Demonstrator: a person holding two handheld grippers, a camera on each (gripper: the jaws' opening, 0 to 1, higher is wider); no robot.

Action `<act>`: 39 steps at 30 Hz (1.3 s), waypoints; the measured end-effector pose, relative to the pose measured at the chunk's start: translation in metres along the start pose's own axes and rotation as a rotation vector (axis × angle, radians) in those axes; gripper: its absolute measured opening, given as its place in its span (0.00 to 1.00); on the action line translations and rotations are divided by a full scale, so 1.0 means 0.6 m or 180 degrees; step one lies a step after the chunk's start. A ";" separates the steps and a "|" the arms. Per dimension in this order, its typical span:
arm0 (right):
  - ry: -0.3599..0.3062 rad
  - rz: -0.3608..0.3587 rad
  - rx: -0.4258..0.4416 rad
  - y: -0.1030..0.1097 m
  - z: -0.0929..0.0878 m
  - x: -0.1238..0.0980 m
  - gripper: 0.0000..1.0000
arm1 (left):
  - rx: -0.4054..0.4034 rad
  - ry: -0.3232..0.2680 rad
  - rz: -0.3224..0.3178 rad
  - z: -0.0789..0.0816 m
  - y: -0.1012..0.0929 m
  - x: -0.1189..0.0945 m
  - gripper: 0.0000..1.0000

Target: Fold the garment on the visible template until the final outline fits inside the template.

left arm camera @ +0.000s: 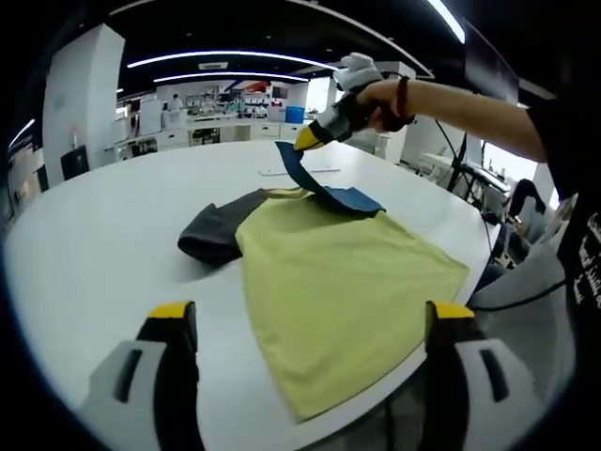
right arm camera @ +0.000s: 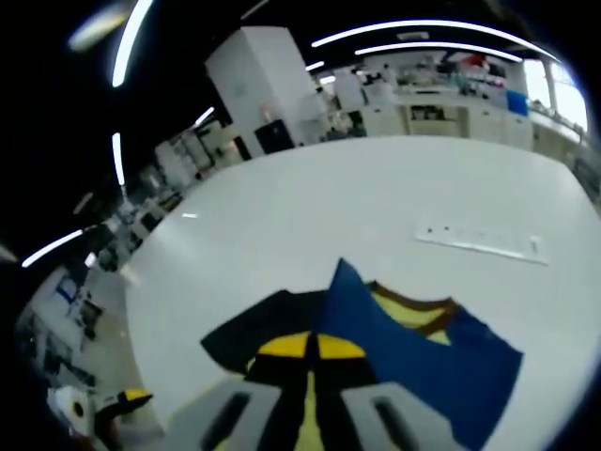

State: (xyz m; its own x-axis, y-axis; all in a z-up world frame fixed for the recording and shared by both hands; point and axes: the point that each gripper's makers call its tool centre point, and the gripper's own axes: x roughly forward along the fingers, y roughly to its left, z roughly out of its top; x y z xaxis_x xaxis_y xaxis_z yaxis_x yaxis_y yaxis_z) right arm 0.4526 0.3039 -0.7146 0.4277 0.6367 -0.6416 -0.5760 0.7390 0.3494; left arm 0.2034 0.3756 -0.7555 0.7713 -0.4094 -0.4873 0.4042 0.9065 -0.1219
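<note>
Right hand-held gripper (left arm camera: 306,138) raised — pinching blue sleeve (left arm camera: 315,183) aloft.

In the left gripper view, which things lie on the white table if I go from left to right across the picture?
Dark grey sleeve → yellow body of the garment → blue sleeve, lifted by the right tongs held in a person's hand, all on the white table.

The garment (left arm camera: 347,291) lies on the table (left arm camera: 94,244) (near its edge).

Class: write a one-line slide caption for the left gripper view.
Right gripper lifts the yellow shirt's blue sleeve above the white table.
</note>
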 end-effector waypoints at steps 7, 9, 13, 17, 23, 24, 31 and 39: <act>0.0041 0.0102 -0.0072 0.028 -0.005 0.015 0.00 | -0.0012 0.0023 0.0001 -0.004 -0.001 0.001 0.98; 0.0053 0.0125 -0.0085 0.035 -0.008 0.019 0.00 | -0.0025 0.0023 0.0011 -0.004 0.000 0.001 0.98; 0.0079 0.0170 -0.0112 0.046 -0.012 0.026 0.00 | -0.0024 0.0027 0.0024 -0.004 0.003 0.000 0.98; 0.0126 0.0202 -0.0164 0.056 -0.019 0.035 0.00 | -0.0038 0.0025 0.0033 -0.003 0.001 -0.001 0.98; 0.0206 0.0164 -0.0221 0.060 -0.035 0.053 0.00 | -0.0052 0.0000 0.0073 -0.002 0.005 -0.006 0.98; 0.0232 0.0160 -0.0229 0.063 -0.040 0.056 0.00 | -0.0055 -0.0001 0.0085 -0.002 0.007 -0.008 0.98; 0.0351 0.0110 -0.0373 0.066 -0.069 0.079 0.00 | -0.0037 0.0007 0.0090 -0.004 0.009 -0.010 0.98; 0.0440 0.0148 -0.0405 0.071 -0.098 0.119 0.00 | 0.0077 0.0058 0.0017 0.000 0.012 0.001 0.99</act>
State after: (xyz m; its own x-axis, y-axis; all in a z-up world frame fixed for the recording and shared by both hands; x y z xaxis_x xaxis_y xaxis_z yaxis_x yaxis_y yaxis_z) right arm 0.4176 0.3679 -0.7855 0.3038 0.6266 -0.7177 -0.6800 0.6702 0.2973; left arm 0.2066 0.3818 -0.7565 0.7644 -0.4025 -0.5037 0.4121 0.9058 -0.0984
